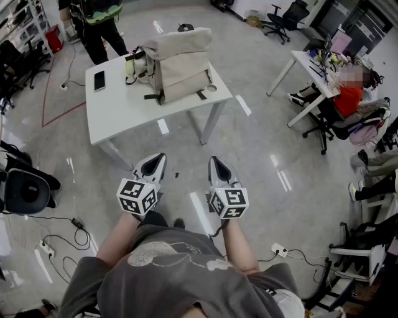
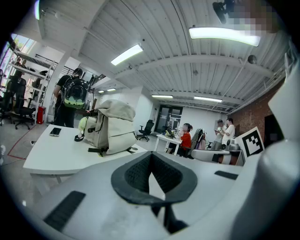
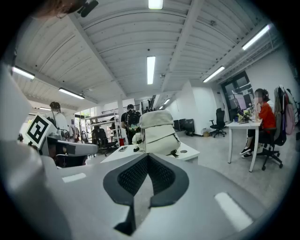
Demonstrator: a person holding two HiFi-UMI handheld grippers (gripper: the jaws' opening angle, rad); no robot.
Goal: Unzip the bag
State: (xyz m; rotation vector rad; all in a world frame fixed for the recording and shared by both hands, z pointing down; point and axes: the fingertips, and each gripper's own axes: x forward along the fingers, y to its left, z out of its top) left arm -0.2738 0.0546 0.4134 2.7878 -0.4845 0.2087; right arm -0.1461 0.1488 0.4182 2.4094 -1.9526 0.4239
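1. The beige backpack (image 1: 179, 61) stands upright on the far right part of a white table (image 1: 124, 109). Its rolled top is up and black straps trail from its base onto the tabletop.
2. Touching the bag's left side is a yellow-green soft thing (image 1: 131, 62) with a black loop. I cannot tell what it is.
3. A dark phone (image 1: 99, 80) lies flat near the table's left edge, well apart from the bag. A small round thing (image 1: 211, 88) sits just beside the bag's right corner.
4. A person in black wearing a green-panelled backpack (image 1: 98, 17) stands behind the table and is cut off at the head view's top edge.
5. To the right stands a second white desk (image 1: 303, 62), where a seated person in a red top (image 1: 349, 96) works. Office chairs and floor cables ring the room.
6. The bag's zipper cannot be made out in any view, as the bag is too small and far off.
7. The left gripper (image 1: 157, 161) and the right gripper (image 1: 217, 163) are held side by side low before the person's waist. Both point forward at the table, with glossy floor between them and it.
8. In the left gripper view the jaws meet at their tips with nothing between them, and the bag shows beyond.
9. In the right gripper view the jaws likewise meet, empty.
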